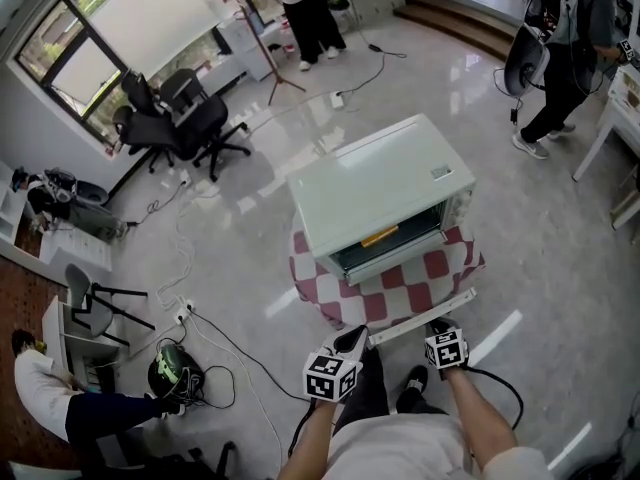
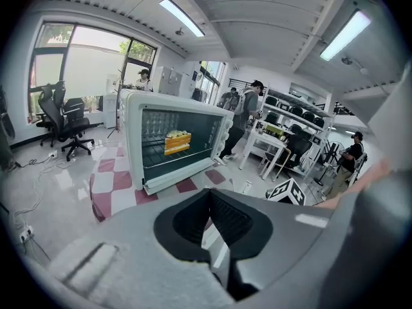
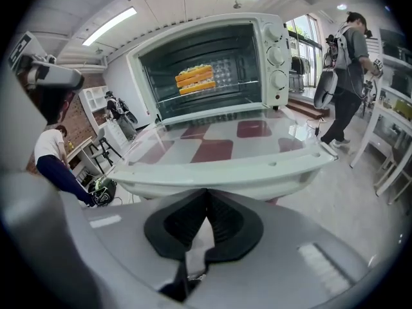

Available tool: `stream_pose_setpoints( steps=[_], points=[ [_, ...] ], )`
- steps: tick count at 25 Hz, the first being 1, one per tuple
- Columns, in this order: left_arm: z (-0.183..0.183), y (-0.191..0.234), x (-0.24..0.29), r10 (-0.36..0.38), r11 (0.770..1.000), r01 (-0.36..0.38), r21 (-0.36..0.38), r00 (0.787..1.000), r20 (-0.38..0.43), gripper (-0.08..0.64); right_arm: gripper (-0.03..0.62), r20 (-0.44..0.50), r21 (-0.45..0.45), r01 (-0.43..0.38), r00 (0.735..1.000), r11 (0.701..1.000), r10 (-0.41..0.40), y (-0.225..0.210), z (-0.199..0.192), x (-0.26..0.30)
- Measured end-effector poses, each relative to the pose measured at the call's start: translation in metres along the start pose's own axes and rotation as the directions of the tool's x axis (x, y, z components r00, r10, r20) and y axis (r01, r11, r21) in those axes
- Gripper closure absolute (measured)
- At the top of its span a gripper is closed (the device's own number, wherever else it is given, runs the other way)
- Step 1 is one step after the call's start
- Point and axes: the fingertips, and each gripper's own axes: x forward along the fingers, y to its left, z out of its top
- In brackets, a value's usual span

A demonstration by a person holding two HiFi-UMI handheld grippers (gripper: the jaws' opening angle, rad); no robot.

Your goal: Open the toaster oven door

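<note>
A white toaster oven (image 1: 378,196) stands on a low table with a red-and-white checked cloth (image 1: 400,280). Its glass door (image 3: 212,140) lies folded down flat toward me, and the white handle bar (image 3: 225,172) runs across just beyond my right gripper's tips. An orange layered slice of food (image 3: 194,78) rests on the rack inside. My right gripper (image 3: 206,195) is shut and empty, just short of the handle; it also shows by the handle's right end (image 1: 437,326). My left gripper (image 1: 352,340) is shut with nothing in it, off the door's left corner. The oven (image 2: 174,143) appears ahead of it.
Black office chairs (image 1: 185,118) stand by the window at far left. Cables and a power strip (image 1: 183,315) trail over the shiny floor, beside a dark helmet (image 1: 168,373). People stand at the back (image 1: 312,18) and right (image 1: 560,58). A white table (image 1: 620,138) is at the right edge.
</note>
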Motion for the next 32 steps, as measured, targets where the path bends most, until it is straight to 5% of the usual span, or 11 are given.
stream_pose_setpoints(
  steps=[12,19,32],
  points=[
    [-0.003,-0.002,0.010,0.009,1.000,-0.009,-0.023,1.000,0.018,0.558,0.588,0.043,0.019,-0.013,0.999,1.000,0.012,0.002,-0.006,-0.025],
    [-0.007,-0.015,0.013,-0.002,1.000,0.002,-0.027,1.000,0.020,0.558,0.588,0.138,0.006,-0.021,0.990,1.000,0.020,-0.001,0.025,-0.043],
    [0.005,-0.025,0.012,-0.004,1.000,0.006,-0.029,0.998,0.067,0.558,0.588,0.170,-0.029,-0.097,0.980,0.995,0.101,0.023,0.070,-0.067]
  ],
)
